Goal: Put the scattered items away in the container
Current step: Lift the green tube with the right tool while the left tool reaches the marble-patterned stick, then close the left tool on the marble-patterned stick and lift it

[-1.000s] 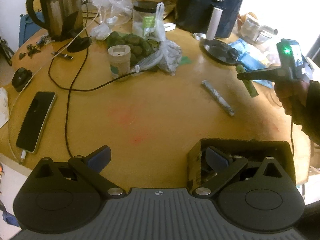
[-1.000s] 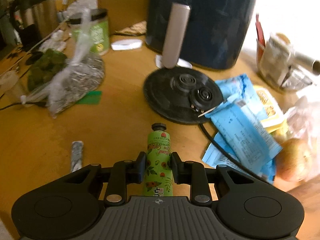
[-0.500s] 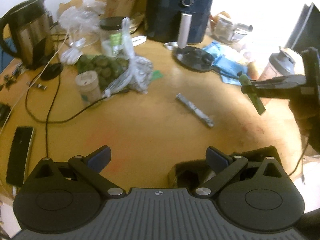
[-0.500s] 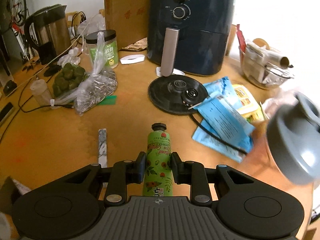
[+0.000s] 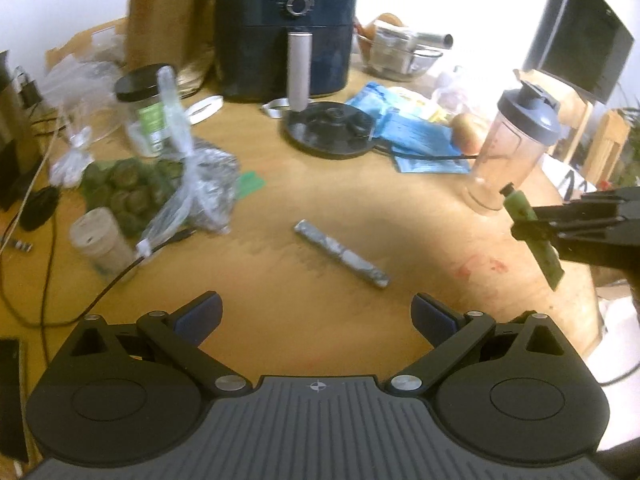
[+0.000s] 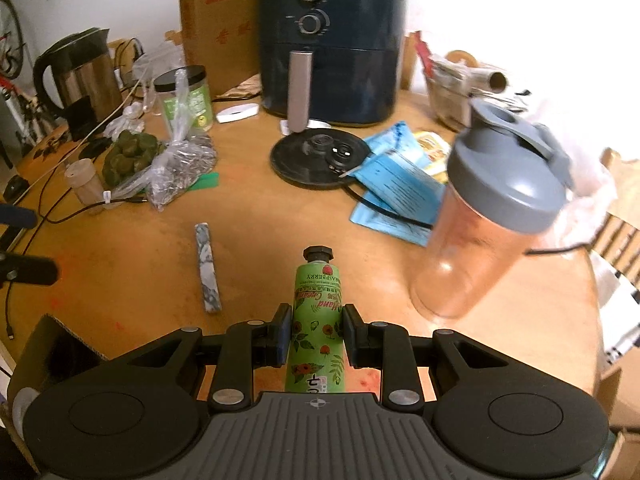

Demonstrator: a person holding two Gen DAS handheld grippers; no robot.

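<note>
We hold the right gripper (image 6: 314,335) above the near part of the wooden table (image 6: 248,248), its two pads pressed against the sides of a green hand-cream tube (image 6: 317,320) whose black cap points away from us toward the far side. In the left wrist view the same tube (image 5: 532,236) hangs tilted in the air at the right edge, clear of the tabletop, just near of the shaker bottle (image 5: 510,152). Our left gripper (image 5: 316,318) hovers over the near edge with its jaws spread wide and nothing between them. A grey marbled stick (image 5: 342,254) lies flat on the bare wood between the two grippers, well apart from the clutter. The cardboard container (image 6: 52,350) sits at the near left corner in the right wrist view, its dark inside open upward; we cannot tell what it holds. On the far side stand a dark blue air fryer (image 6: 330,40), a kettle base (image 6: 320,156) and a clear bag of green lumps (image 6: 160,160).
</note>
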